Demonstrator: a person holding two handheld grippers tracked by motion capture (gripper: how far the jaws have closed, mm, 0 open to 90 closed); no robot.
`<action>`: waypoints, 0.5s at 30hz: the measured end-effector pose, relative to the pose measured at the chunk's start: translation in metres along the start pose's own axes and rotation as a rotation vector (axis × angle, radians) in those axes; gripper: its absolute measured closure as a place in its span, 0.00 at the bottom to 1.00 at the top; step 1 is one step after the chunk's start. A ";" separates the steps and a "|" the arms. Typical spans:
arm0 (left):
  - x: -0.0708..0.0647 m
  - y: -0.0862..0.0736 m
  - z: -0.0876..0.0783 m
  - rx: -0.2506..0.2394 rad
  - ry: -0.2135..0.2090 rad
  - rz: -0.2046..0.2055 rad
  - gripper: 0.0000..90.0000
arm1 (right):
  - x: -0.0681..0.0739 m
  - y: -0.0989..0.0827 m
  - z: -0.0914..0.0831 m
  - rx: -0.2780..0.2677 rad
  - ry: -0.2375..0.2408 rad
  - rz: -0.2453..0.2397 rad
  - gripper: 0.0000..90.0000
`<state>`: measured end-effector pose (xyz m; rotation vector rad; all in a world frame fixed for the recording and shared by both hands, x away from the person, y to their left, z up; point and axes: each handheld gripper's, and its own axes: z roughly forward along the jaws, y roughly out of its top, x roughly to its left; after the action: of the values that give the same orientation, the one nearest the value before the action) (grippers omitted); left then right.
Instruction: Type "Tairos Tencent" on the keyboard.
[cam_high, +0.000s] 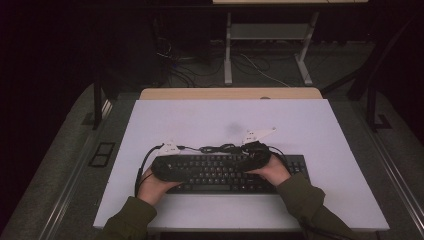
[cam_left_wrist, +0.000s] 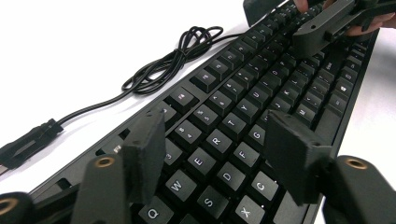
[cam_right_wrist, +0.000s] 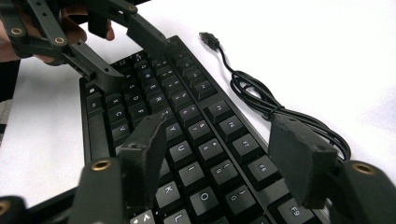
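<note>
Left tongs apart, jaws hovering over the letter rows of the black keyboard, nothing pinched between them; pads just above the keycaps, contact impossible to judge. Right tongs likewise apart, poised above the keys toward the function row, gap bare of anything gripped. Seen from the high view, left tongs at the keyboard's left end and right tongs toward its right half, jaw tips there lost against the dark keys and too small to read.

Keyboard lying flat on the white counter, directly under both tongs, its near edge partly covered by hands and green sleeves. In the left gripper view, lowest key rows cut off by the frame bottom and masked by the jaws; far end hidden behind the other tongs and fingertips. In the right gripper view, near keys blurred and clipped, legends hard to read.

Keyboard cable bunched in a loose coil on the counter beyond the tongs, past the keyboard's back edge; USB plug lying free at its end. Junction of cable and keyboard not discernible. Room beyond the counter dark, floor wiring barely made out.
</note>
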<state>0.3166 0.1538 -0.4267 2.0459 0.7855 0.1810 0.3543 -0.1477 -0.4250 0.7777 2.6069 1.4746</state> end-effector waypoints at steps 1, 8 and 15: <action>0.000 0.000 0.000 -0.003 0.000 -0.001 0.39 | 0.000 0.000 0.000 0.002 0.000 0.000 0.44; 0.001 -0.005 0.000 0.000 0.010 -0.010 0.24 | 0.000 -0.003 -0.003 0.018 0.008 -0.002 0.59; 0.001 -0.007 0.000 -0.001 0.012 -0.011 0.17 | 0.001 -0.004 -0.003 0.050 0.016 -0.013 0.81</action>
<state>0.3145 0.1567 -0.4323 2.0414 0.8035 0.1878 0.3504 -0.1517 -0.4265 0.7545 2.6650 1.4240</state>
